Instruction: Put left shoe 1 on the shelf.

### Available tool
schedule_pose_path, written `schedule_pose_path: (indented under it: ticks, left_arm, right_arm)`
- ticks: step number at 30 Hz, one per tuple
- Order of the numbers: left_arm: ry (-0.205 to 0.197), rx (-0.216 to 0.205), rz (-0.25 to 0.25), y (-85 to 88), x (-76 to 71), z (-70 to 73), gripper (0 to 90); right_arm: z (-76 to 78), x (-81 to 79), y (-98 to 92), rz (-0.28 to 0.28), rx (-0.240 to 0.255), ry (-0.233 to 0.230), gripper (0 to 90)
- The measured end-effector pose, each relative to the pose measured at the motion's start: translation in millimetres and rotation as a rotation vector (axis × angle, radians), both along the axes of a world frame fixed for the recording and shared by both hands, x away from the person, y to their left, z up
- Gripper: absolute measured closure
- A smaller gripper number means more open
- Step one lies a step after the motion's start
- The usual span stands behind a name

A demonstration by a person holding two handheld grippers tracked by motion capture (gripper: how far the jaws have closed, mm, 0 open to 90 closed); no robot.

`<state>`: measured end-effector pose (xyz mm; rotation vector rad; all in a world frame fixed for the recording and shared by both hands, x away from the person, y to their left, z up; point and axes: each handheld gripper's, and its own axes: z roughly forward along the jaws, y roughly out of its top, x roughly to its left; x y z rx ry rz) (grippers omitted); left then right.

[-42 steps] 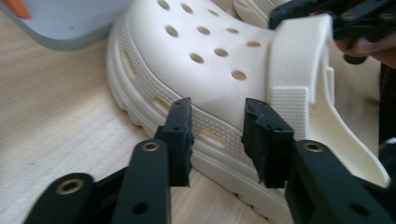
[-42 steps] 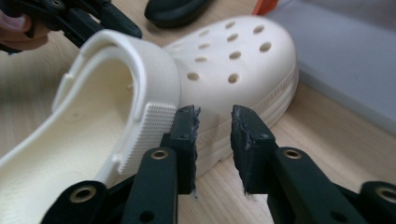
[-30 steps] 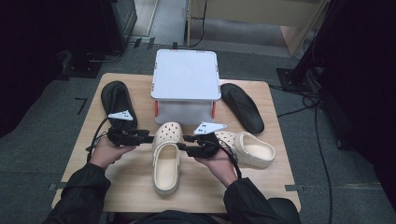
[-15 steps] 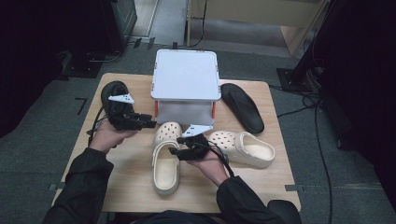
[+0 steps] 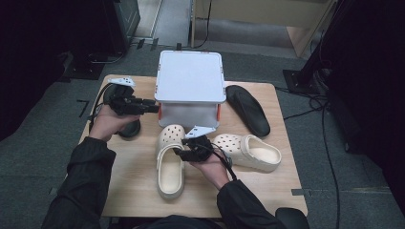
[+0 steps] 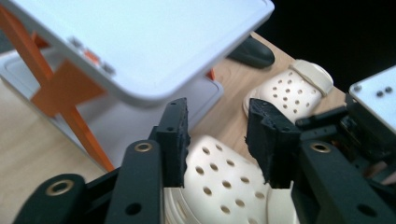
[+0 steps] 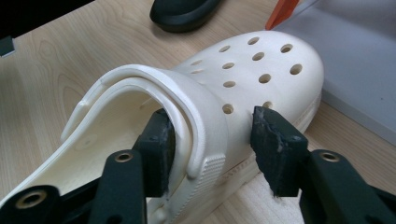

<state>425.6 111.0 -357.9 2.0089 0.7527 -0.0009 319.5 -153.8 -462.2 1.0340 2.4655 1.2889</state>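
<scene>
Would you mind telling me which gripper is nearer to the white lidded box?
Left. The left gripper sits beside the white lidded box, its fingers by the lid's left edge. The right gripper is lower on the table, straddling the side of the cream clog.

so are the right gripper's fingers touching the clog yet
Cannot tell. In the right gripper view the right gripper straddles the cream clog at its side wall and strap, but no plain contact or gap shows.
</scene>
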Motion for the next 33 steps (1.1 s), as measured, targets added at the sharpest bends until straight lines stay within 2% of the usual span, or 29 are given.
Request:
schedule_pose_path:
  ticks: [5,7,8,10,12,16,19,20,23,26,28,33]
  left_arm:
    - [-0.042,0.007,-0.013,-11.9,9.4,13.7,62.5]
    - [-0.044,0.020,-0.011,-13.2,11.8,14.6,63.4]
    - [-0.042,0.025,-0.001,-15.7,18.4,14.3,64.0]
    - [-0.039,0.029,0.014,-16.8,24.4,12.0,64.5]
    - [-0.031,0.037,0.028,-17.6,29.9,8.3,65.2]
    - [-0.015,0.054,0.047,-20.6,36.4,1.9,65.9]
    - [-0.023,0.053,0.047,-19.3,36.9,2.3,66.0]
    - [-0.017,0.023,0.048,-16.8,39.1,2.9,66.4]
    - [-0.022,0.055,0.056,-18.8,42.4,1.0,67.8]
    - [-0.020,0.045,0.042,-18.9,43.5,0.0,69.8]
    - [-0.035,0.059,0.040,-19.8,42.7,0.3,70.2]
    - [-0.036,0.062,0.043,-19.0,42.3,0.5,70.9]
  right_arm:
    - [1.5,-2.6,-1.1,-0.014,-0.010,-0.017,59.9]
    - [2.2,-3.2,-2.2,-0.022,-0.018,-0.029,63.0]
    - [3.2,-3.6,-5.2,-0.038,-0.045,-0.058,69.2]
    - [3.0,-2.9,-8.7,-0.055,-0.052,-0.062,71.8]
    - [2.7,-1.6,-12.3,-0.059,-0.043,-0.047,72.9]
    - [6.3,0.1,-12.0,-0.071,-0.057,-0.054,74.9]
    - [9.6,2.6,-12.7,-0.077,-0.057,-0.047,75.5]
    - [13.3,5.4,-14.5,-0.083,-0.048,-0.049,75.7]
    - [19.3,9.8,-15.9,-0.099,-0.050,-0.060,75.6]
    - [26.8,18.2,-17.4,-0.118,-0.056,-0.074,75.6]
    - [30.5,24.4,-18.5,-0.131,-0.062,-0.077,75.5]
    - [36.7,43.1,-19.7,-0.174,-0.074,-0.073,75.5]
